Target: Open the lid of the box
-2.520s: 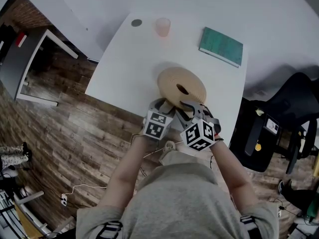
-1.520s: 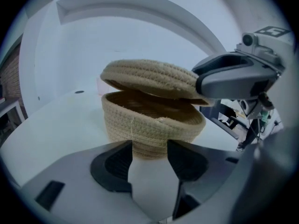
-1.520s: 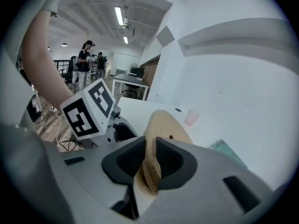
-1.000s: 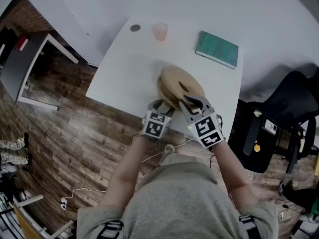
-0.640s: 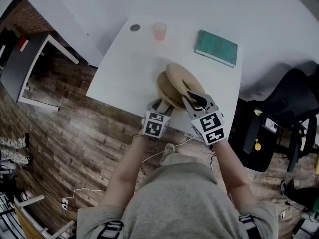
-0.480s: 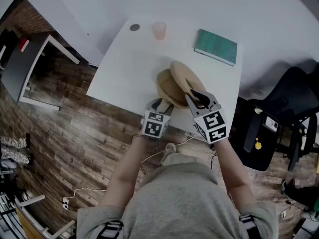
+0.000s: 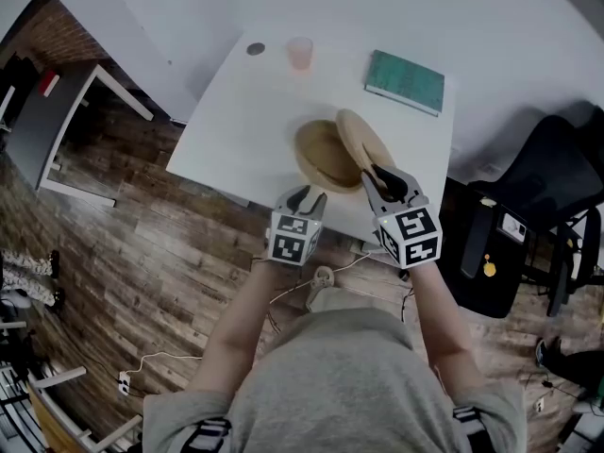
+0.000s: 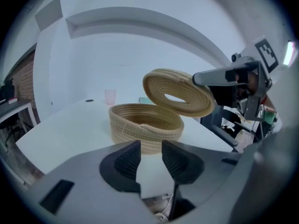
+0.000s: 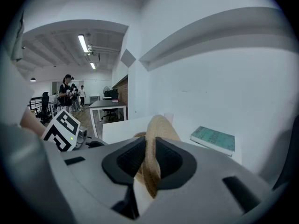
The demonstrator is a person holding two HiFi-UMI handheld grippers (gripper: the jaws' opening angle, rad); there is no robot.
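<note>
1. In an office with a wood-plank floor (image 7: 132,243): a white table (image 7: 236,102) against a pale wall.
2. Near the table's front edge: a round woven box (image 7: 316,159), uncovered, with its hollow inside on show.
3. Above the box's right side: the woven lid (image 7: 359,132), clear of the box and tilted up on edge. Clamped at its rim in the right gripper (image 7: 385,177), pads pressing on both faces.
4. Just short of the box and apart from it: the left gripper (image 7: 304,199). Jaws just narrowed, part-way apart, with only bare table between them.
5. Hidden in the head view: the box's right wall, behind the lid. Seen edge-on in the right gripper view: the lid, with its far part out of sight.
6. Cut off at the right edge: a dark chair (image 7: 543,182) beside the table.
7. Open tabletop left of and behind the box. Well apart from it along the far edge: a pink cup (image 7: 300,52), a small dark disc (image 7: 256,49) and a green book (image 7: 406,81).
</note>
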